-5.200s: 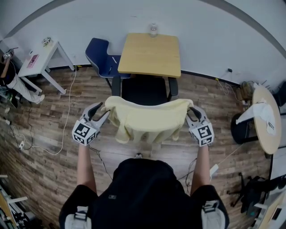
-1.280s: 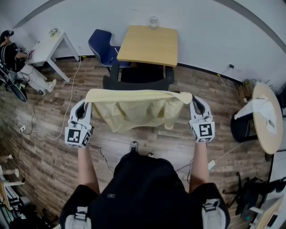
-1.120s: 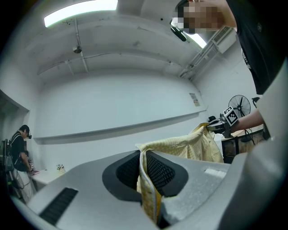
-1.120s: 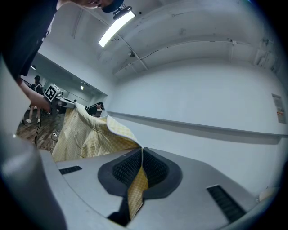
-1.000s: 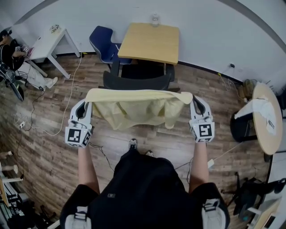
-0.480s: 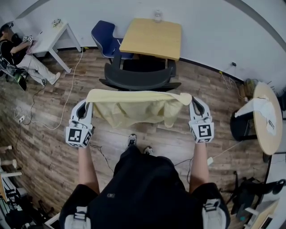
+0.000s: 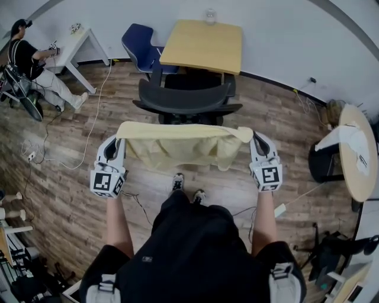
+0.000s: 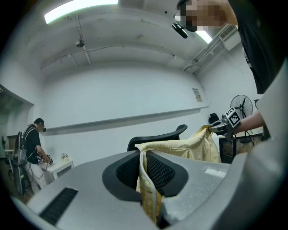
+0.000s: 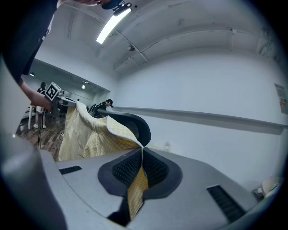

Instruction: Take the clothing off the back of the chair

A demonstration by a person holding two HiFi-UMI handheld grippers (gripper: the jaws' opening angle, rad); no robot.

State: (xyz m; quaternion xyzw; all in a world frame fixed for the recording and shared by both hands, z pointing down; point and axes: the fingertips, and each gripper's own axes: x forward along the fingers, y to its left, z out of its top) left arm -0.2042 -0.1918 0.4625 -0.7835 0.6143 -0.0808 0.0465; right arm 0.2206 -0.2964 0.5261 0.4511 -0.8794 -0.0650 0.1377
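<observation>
A pale yellow garment [image 7: 177,145] hangs stretched between my two grippers, in the air in front of the person and apart from the black office chair [image 7: 186,100] beyond it. My left gripper [image 7: 116,139] is shut on the garment's left end, and the cloth [image 8: 148,188] is pinched between its pads. My right gripper [image 7: 253,137] is shut on the right end, where the fabric [image 9: 135,188] runs down between its pads. The chair's curved back [image 8: 157,137] is bare. It shows behind the garment [image 9: 85,130] in both gripper views.
A wooden table [image 7: 203,45] with a small bottle [image 7: 210,16] stands against the wall behind the chair, with a blue chair [image 7: 141,44] at its left. A round table [image 7: 359,151] is at the right. A person [image 7: 32,65] sits by a white side table [image 7: 77,38] at far left. Cables [image 7: 65,160] lie on the floor.
The garment has come off the chair back and away from the chair, and both grippers have sunk a little with it. The person has stepped back, so the chair lies farther off.
</observation>
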